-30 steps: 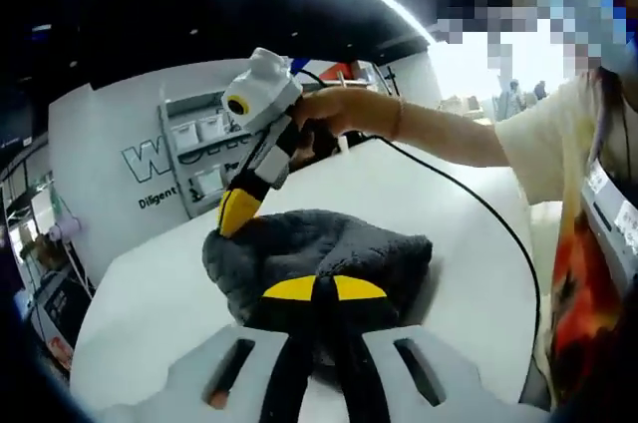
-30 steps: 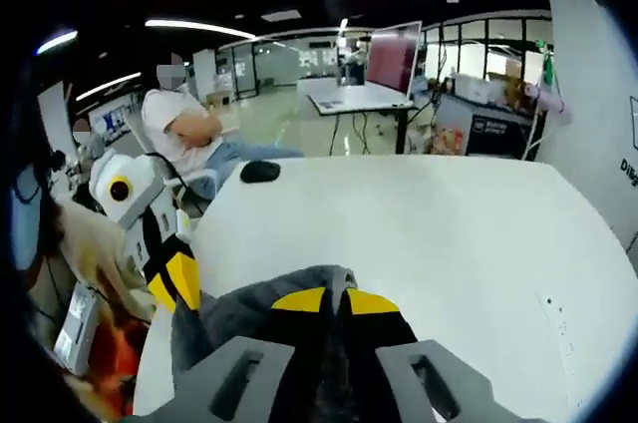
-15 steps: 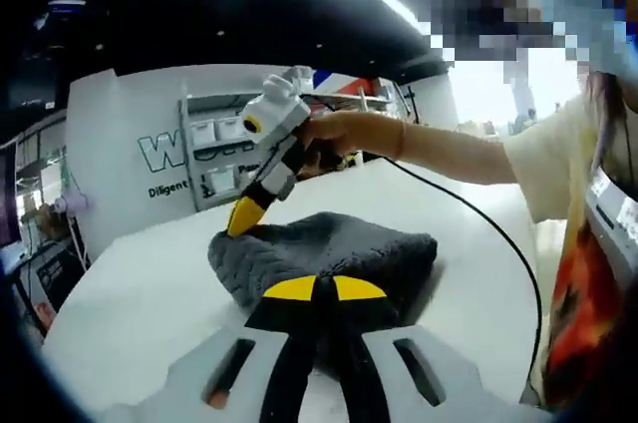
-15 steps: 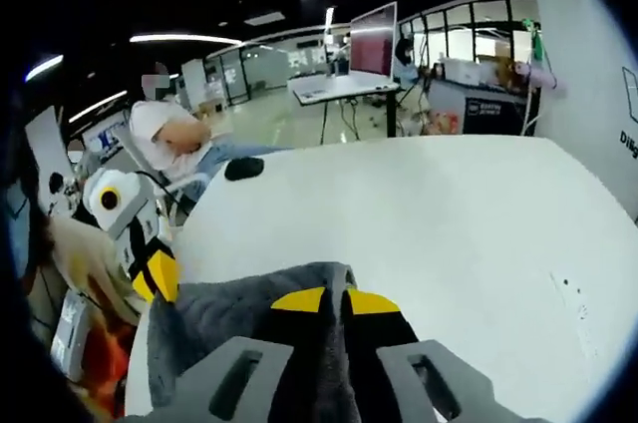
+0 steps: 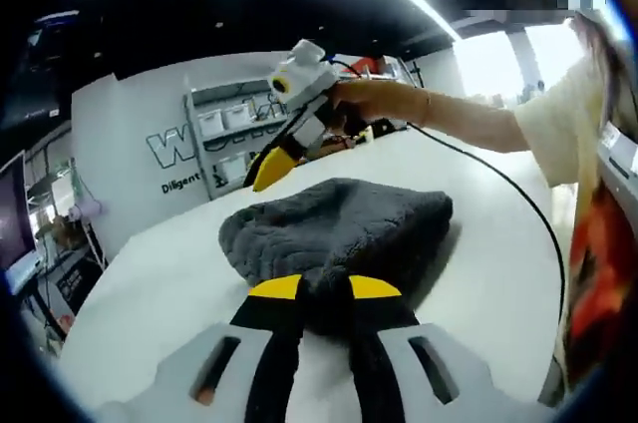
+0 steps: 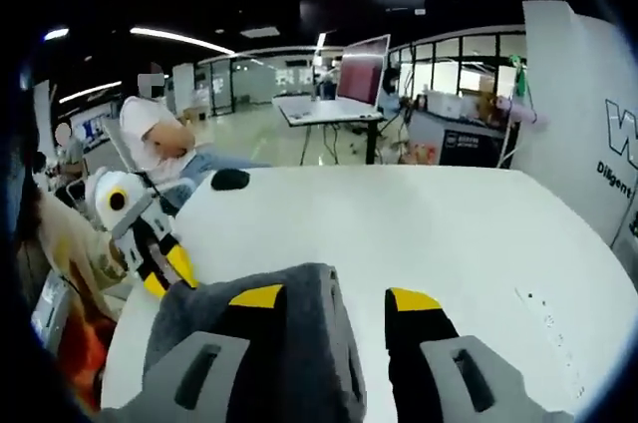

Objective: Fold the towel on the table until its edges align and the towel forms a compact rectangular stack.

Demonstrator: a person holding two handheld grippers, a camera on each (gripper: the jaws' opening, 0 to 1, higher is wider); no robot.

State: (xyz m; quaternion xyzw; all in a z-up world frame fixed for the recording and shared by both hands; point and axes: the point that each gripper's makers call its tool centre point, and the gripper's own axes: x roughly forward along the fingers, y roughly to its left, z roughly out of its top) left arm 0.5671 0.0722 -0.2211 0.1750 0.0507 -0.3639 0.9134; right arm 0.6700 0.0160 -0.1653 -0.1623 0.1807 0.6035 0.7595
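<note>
The right gripper is standing with its jaws spread wide, holding nothing, where half a second ago they were pinched on cloth; the left gripper is clamping a fold of the grey towel between nearly closed tips. The towel is sitting bunched near the table's edge on the person's side. With one side loose, the lumpy pile is likely slumping open, leaving edges misaligned.
</note>
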